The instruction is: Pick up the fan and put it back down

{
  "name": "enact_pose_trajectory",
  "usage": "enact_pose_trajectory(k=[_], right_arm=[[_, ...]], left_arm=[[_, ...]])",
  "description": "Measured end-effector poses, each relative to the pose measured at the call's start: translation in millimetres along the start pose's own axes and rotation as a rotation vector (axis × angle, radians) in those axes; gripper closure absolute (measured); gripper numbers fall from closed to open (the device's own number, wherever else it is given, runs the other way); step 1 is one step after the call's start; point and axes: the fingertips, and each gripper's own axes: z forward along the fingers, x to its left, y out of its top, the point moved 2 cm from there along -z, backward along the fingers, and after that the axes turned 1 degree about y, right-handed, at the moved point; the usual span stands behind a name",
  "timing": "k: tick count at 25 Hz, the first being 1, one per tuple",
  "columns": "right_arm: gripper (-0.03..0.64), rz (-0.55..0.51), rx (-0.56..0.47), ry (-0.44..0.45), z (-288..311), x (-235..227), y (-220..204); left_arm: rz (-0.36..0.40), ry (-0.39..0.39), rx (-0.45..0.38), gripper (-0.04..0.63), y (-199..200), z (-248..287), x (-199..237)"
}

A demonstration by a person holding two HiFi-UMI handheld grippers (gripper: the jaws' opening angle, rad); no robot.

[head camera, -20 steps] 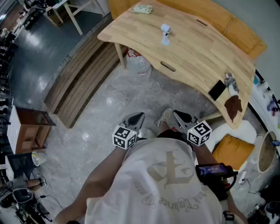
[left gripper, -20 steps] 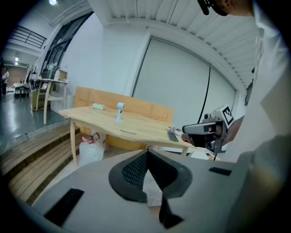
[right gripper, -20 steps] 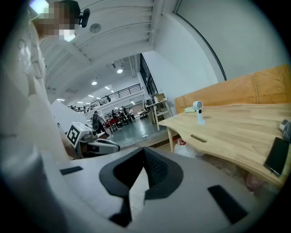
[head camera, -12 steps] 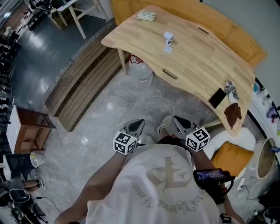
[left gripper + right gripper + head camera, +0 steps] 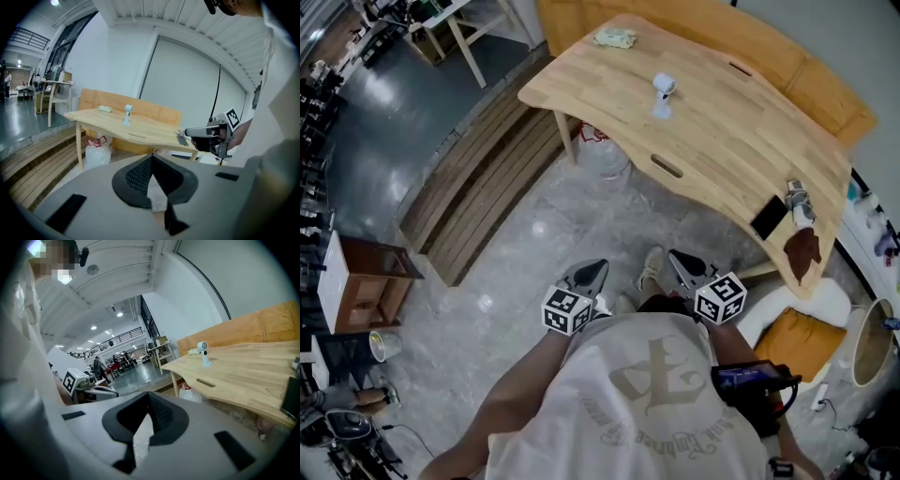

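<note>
The fan is small and white and stands upright on the far part of the light wooden table. It also shows far off in the left gripper view as the fan and in the right gripper view as the fan. My left gripper and right gripper are held close to the body, over the stone floor and well short of the table. Both are shut with nothing between the jaws, as seen at the left gripper and the right gripper.
A black phone, a brown cloth and a small object lie at the table's right end, a pale cloth at its far end. A white bag sits under the table. Wooden steps run on the left.
The table and fan sit a little lower and further right in the head view than before. Both grippers stay shut by the body, in about the same place.
</note>
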Motion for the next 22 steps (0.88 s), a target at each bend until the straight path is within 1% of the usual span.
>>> enact_pose_trajectory(k=[10, 22], right_arm=[[0.603, 0.010, 0.004, -0.002, 27, -36, 23], [0.603, 0.018, 0.036, 0.025, 76, -77, 47]], left_arm=[[-0.001, 0.004, 0.011, 0.584, 24, 34, 24], [-0.027, 0.046, 0.025, 0.584, 51, 65, 66]])
